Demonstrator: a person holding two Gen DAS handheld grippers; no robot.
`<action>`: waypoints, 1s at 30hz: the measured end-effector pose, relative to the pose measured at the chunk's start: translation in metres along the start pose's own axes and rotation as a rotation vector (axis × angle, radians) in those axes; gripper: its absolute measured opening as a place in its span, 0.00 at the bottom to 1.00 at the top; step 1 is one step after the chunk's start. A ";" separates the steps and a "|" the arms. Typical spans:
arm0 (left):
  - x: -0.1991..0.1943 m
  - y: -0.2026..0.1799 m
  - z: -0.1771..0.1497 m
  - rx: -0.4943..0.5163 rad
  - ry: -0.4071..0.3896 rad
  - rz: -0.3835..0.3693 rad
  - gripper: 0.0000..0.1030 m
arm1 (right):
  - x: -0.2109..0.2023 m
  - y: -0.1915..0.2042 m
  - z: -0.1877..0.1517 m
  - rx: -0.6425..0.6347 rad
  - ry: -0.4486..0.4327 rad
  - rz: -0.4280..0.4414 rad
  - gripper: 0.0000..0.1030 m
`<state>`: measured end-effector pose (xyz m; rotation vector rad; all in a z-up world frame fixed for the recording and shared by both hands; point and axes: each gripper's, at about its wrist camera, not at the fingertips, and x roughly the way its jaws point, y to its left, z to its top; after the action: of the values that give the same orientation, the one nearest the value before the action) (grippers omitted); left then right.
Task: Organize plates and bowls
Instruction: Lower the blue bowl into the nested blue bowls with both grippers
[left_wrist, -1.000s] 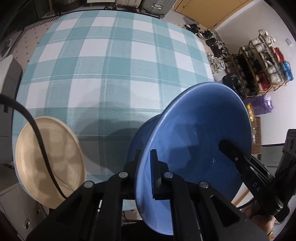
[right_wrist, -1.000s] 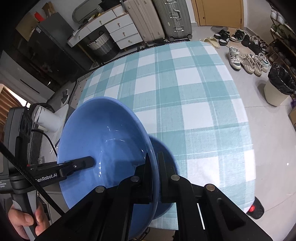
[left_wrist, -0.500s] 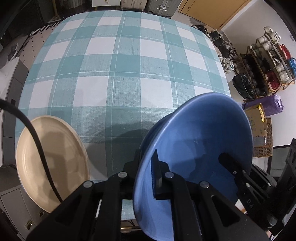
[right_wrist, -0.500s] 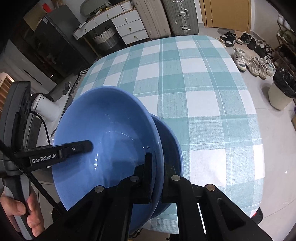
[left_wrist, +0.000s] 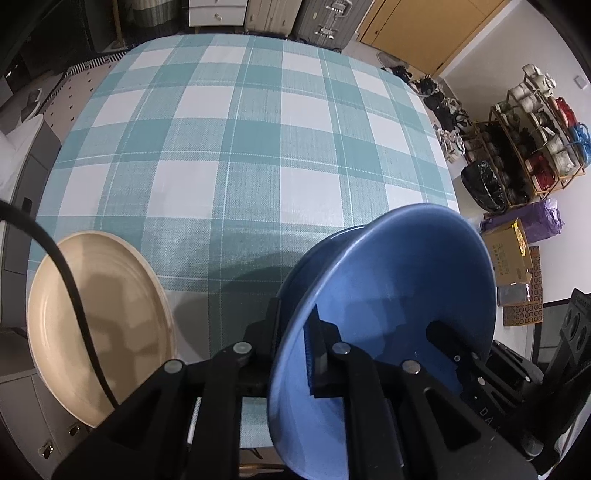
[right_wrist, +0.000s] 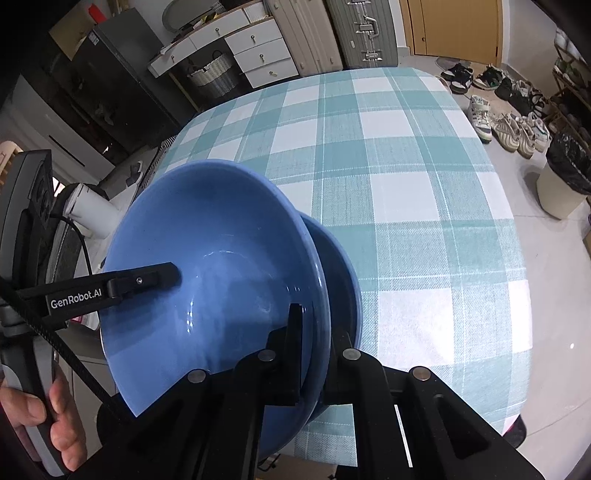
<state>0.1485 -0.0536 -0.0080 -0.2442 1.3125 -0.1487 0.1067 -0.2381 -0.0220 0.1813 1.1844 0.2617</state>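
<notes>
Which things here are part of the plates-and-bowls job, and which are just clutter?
Job:
- upper blue bowl, gripped at its rim by both tools, left jaws opening
- lower blue bowl beneath it
- cream plate at the near table edge

Clutter:
- shoe rack
- suitcases
- drawer unit
- shoes on the floor
- bin

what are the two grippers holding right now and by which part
Both grip the upper blue bowl by its rim, on opposite sides: the right gripper and the left gripper, whose jaws are opening. It sits in a second blue bowl.
</notes>
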 end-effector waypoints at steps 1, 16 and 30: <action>0.000 -0.001 -0.001 0.008 -0.008 0.012 0.11 | 0.001 -0.001 -0.001 0.006 0.001 0.004 0.06; 0.014 -0.005 -0.008 0.038 -0.024 0.080 0.18 | 0.003 -0.012 -0.008 0.031 -0.043 -0.008 0.09; 0.016 -0.003 -0.006 0.030 -0.002 0.074 0.20 | 0.005 0.000 0.001 -0.019 0.048 -0.080 0.12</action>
<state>0.1467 -0.0608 -0.0237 -0.1702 1.3141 -0.1052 0.1093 -0.2362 -0.0262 0.1114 1.2335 0.2083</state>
